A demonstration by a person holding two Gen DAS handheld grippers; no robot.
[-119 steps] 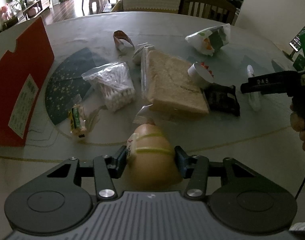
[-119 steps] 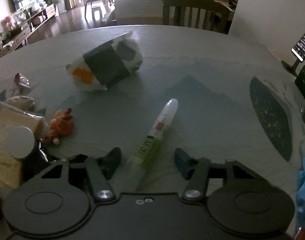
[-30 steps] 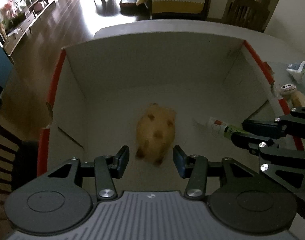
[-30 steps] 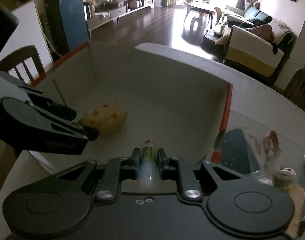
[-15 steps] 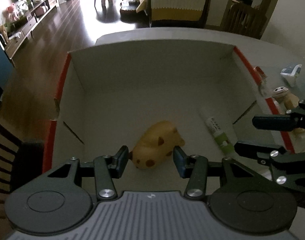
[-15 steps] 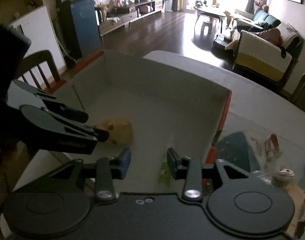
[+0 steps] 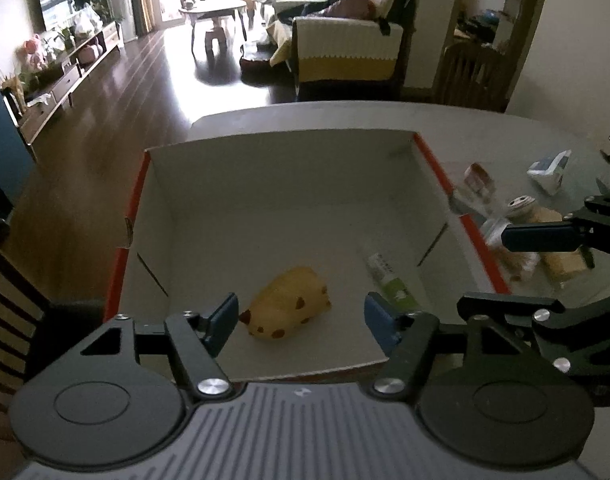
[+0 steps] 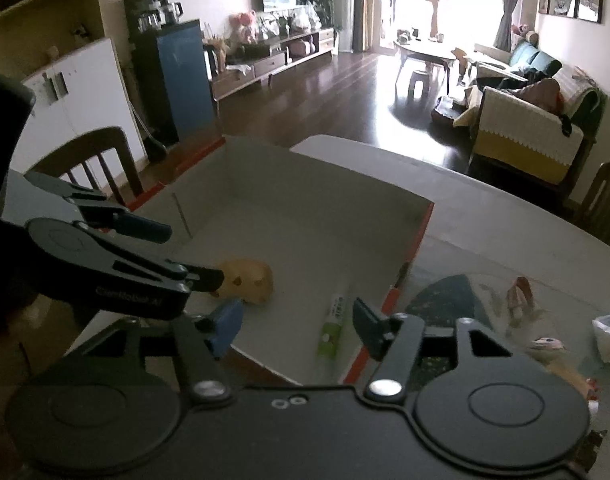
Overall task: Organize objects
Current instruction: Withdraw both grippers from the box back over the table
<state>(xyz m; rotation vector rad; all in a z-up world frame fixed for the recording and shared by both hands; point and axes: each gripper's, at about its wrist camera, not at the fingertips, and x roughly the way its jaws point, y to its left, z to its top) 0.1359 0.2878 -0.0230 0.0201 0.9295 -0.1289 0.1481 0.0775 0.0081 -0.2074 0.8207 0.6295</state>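
left wrist: close above near edge of the box (image 7: pixel 273 208), facing across it toward the sofa (image 7: pixel 345 52) | right wrist: close over box's right near corner, facing diagonally across it toward the blue cabinet (image 8: pixel 185 76) | shared: box interior, yellow toy (image 7: pixel 289 308) (image 8: pixel 247 278), tube (image 7: pixel 389 280) (image 8: pixel 332 330)

The box (image 7: pixel 289 184) is pale grey-white inside with red along its rim. In it lies a yellow toy (image 7: pixel 289 309) dotted with brown spots, and beside that a white tube (image 7: pixel 389 280) with a green end. The finger pads (image 7: pixel 224 322) are blue on black arms. The sofa throw (image 7: pixel 347 54) is cream with a yellow band.
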